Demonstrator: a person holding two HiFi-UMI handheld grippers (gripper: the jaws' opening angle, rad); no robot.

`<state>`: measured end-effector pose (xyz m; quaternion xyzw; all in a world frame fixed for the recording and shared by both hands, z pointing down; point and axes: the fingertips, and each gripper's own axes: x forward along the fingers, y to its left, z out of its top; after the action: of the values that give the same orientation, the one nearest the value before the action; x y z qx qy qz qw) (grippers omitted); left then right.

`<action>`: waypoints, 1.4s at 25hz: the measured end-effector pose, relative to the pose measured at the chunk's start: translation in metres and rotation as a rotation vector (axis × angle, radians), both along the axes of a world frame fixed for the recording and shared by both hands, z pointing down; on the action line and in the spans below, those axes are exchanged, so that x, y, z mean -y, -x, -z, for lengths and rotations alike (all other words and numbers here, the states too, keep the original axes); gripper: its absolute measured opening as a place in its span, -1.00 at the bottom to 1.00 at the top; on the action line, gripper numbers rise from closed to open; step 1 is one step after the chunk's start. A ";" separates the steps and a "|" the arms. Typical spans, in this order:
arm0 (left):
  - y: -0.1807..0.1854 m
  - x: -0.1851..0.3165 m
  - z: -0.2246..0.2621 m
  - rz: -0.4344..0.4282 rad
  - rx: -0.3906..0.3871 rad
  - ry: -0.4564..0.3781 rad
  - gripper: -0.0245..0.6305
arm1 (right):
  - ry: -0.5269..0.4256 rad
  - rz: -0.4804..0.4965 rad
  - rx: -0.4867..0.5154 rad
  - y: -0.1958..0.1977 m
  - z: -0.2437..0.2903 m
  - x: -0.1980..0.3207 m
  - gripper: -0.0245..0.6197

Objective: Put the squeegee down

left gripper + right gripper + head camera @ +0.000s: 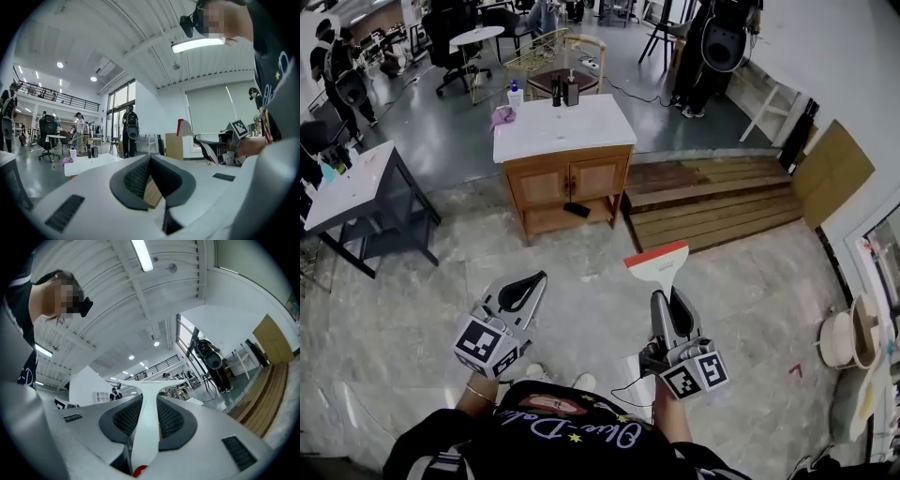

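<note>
The squeegee (657, 262) has a white handle and a wide white blade with a red edge. My right gripper (673, 302) is shut on its handle and holds it out over the floor, blade pointing away from me. In the right gripper view the white handle (146, 420) runs between both pads and the blade spreads beyond the tips. The left gripper view shows the squeegee (186, 130) off to the right. My left gripper (528, 284) hangs to the left at about the same height, its pads (136, 176) meeting at the tips with nothing between them.
Ahead stands a wooden cabinet with a white top (572, 129) carrying bottles and a purple cloth. To its right lie low wooden steps (712, 202). A dark-framed table (358, 190) stands at the left, a pale bucket (842, 337) at the right, and people further back.
</note>
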<state>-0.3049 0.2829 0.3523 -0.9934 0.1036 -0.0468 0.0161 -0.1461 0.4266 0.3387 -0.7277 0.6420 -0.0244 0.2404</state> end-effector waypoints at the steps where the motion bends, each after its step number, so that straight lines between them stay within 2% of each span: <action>1: 0.001 0.000 -0.001 0.005 0.006 -0.001 -0.88 | -0.002 0.005 0.003 0.000 -0.001 0.001 -0.61; 10: 0.004 0.005 -0.003 0.026 0.009 0.007 -0.88 | 0.011 0.029 -0.009 0.004 -0.002 0.009 -0.61; 24: -0.055 0.028 -0.001 -0.076 -0.041 0.018 -0.88 | 0.031 -0.050 -0.056 -0.033 0.010 0.022 -0.61; 35: -0.072 0.064 -0.005 -0.053 -0.022 0.024 -0.88 | 0.045 0.001 -0.047 -0.046 0.004 0.067 -0.61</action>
<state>-0.2326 0.2186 0.3571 -0.9964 0.0768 -0.0365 0.0040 -0.1003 0.3595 0.3351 -0.7329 0.6472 -0.0218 0.2087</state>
